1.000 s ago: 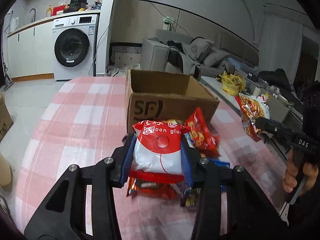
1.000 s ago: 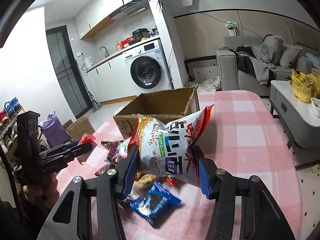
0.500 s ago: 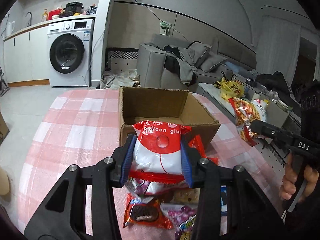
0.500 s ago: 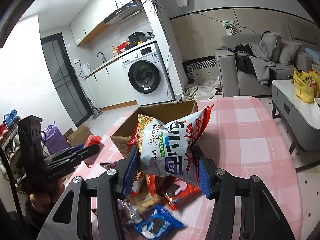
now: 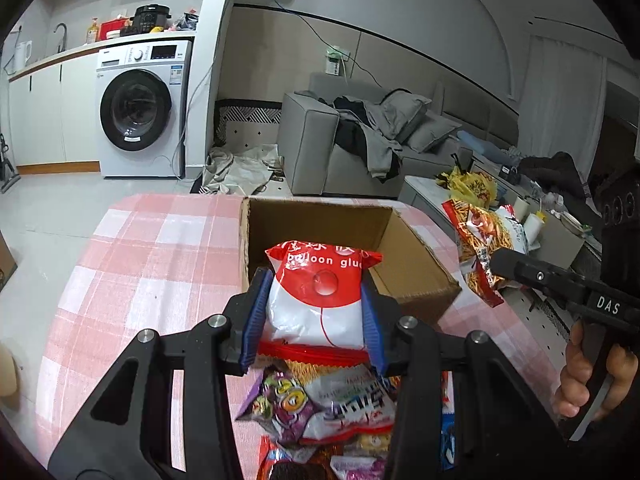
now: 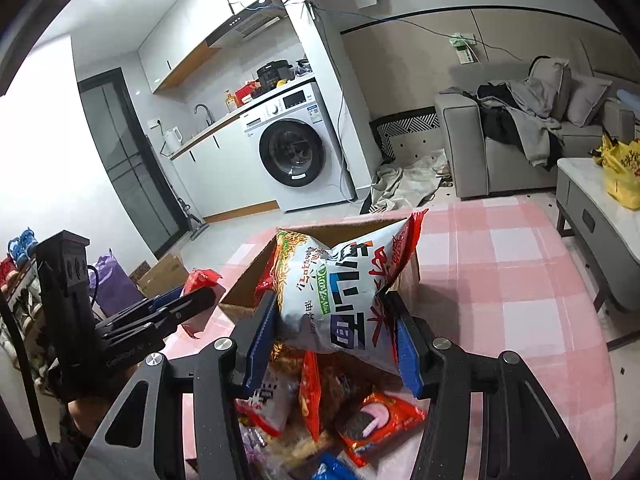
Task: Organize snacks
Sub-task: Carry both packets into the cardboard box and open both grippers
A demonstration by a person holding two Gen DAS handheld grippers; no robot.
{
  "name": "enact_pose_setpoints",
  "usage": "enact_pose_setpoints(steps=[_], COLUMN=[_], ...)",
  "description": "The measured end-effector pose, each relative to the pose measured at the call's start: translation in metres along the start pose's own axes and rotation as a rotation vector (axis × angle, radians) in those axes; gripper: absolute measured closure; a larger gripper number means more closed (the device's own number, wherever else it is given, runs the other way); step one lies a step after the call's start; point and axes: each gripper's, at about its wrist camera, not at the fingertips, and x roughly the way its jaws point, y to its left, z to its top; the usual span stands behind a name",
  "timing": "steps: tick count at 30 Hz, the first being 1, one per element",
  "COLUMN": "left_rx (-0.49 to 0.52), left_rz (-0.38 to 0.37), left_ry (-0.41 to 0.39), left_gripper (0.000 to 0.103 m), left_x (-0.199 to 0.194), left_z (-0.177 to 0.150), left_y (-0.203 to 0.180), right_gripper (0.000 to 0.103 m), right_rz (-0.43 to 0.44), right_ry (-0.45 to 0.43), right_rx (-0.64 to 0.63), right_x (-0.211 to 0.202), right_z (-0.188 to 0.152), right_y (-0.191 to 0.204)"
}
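Blue pads of the left gripper (image 5: 316, 316) press on both sides of a red-and-white balloon-glue packet (image 5: 320, 300) in the left wrist view, so this gripper is clamped on it and the packet hangs above the table, at the near rim of the open cardboard box (image 5: 404, 256). The box stands on a pink checked tablecloth (image 5: 152, 264), and its inside looks bare where it shows. Below the packet lies a heap of loose snacks (image 5: 332, 408), among them a purple bag and a white one. At the right edge a person's hand (image 5: 592, 376) grips the black handle of the other tool, which carries a noodle snack bag (image 5: 480, 248) beside the box's right wall. In the right wrist view, the right gripper (image 6: 332, 344) is closed on that white, red-edged noodle snack bag (image 6: 344, 296), held tilted in the air in front of the box (image 6: 244, 288), above more packets (image 6: 360, 412) on the cloth. The left tool (image 6: 168, 316) shows at the left with its red packet (image 6: 200, 280) next to the box. A washing machine (image 6: 292, 148) stands in the background.
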Motion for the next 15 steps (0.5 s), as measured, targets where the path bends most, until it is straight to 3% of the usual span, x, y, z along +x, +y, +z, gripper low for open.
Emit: enact_pose_setpoints(steps=[15], left_rx=[0.003], left_rz=[0.043], left_ry=[0.038], left_gripper=[0.064], left_x=[0.059], left_z=[0.017], left_y=[0.01], right_gripper=[0.049], right_rz=[0.008], right_ry=[0.053], right_rx=[0.022], right_x=[0.052], right_z=[0.015], right_y=[-0.003])
